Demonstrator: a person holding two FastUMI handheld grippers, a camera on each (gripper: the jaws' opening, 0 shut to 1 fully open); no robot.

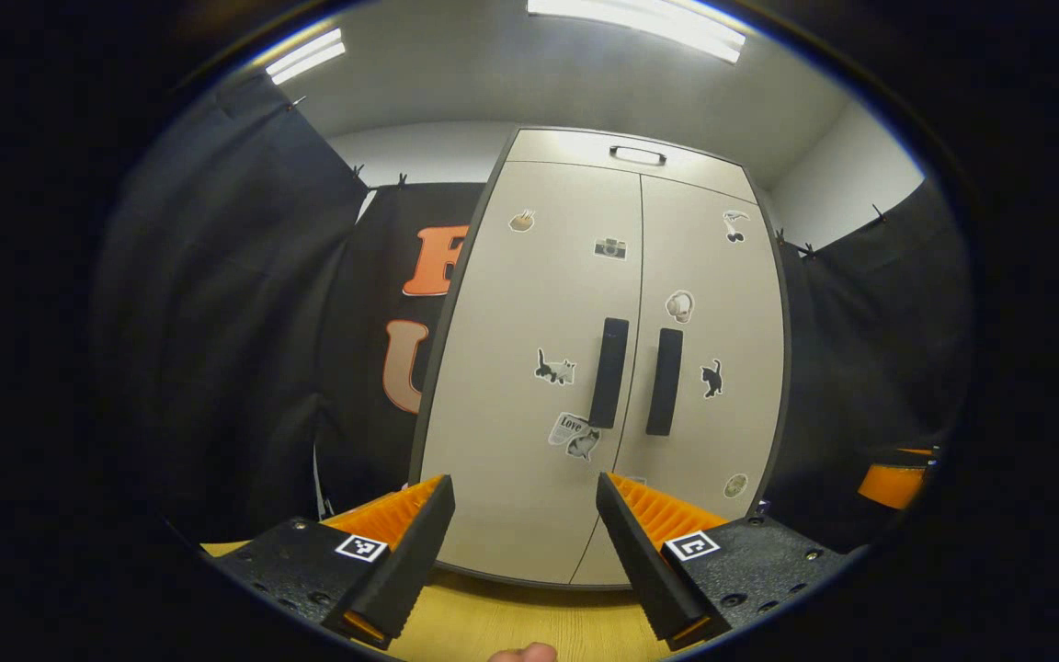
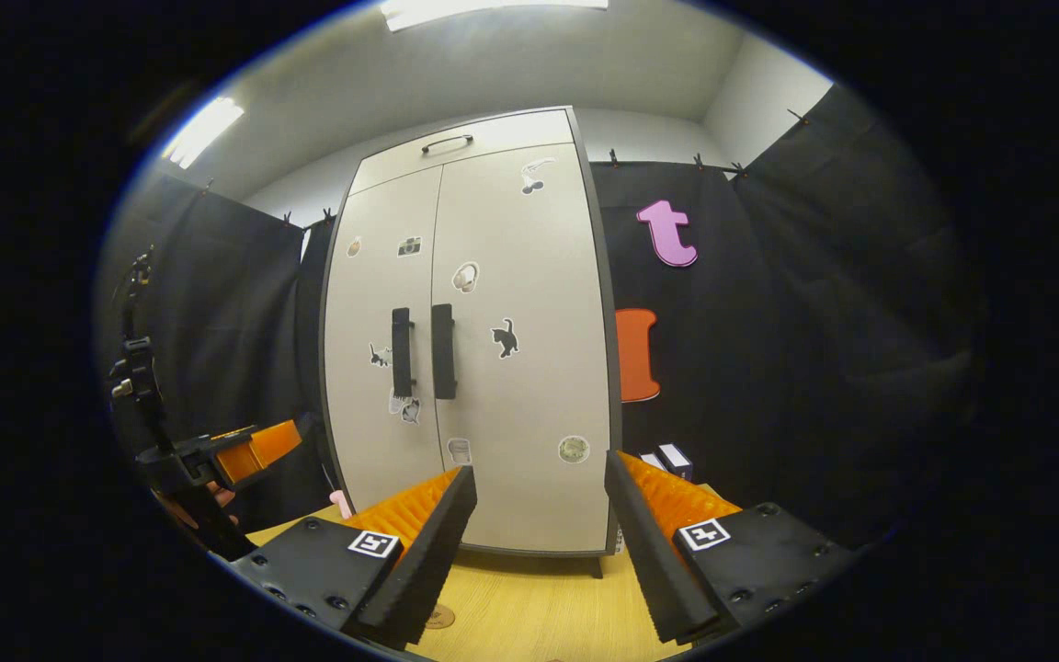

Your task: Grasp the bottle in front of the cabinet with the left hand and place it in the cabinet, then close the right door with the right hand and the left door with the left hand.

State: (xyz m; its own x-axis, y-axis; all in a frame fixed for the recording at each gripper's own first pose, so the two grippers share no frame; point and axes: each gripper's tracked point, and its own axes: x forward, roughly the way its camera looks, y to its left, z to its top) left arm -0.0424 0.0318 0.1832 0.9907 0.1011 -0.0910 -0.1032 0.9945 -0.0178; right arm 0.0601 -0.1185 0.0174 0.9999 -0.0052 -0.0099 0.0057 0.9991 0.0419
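The tall beige cabinet with two doors (image 1: 603, 368) stands on the yellow wooden bench (image 1: 511, 616), and both doors look fully shut: the left door (image 1: 534, 368) and the right door (image 1: 709, 368) meet at the middle seam, with the two black vertical handles (image 1: 609, 372) side by side. In the right gripper view the same cabinet (image 2: 474, 340) looks closed too. The left hand-held gripper (image 1: 525, 552) faces the doors with its jaws wide apart and nothing between them. The right hand-held gripper (image 2: 539, 542) is also wide and holds nothing.

I cannot see the bottle on the bench in front of the cabinet, so I judge it is already inside, behind the doors. The task seems at its end, after the closing of the left door. The next move probably calls only for drawing both grippers back from the cabinet, without touching the handles.
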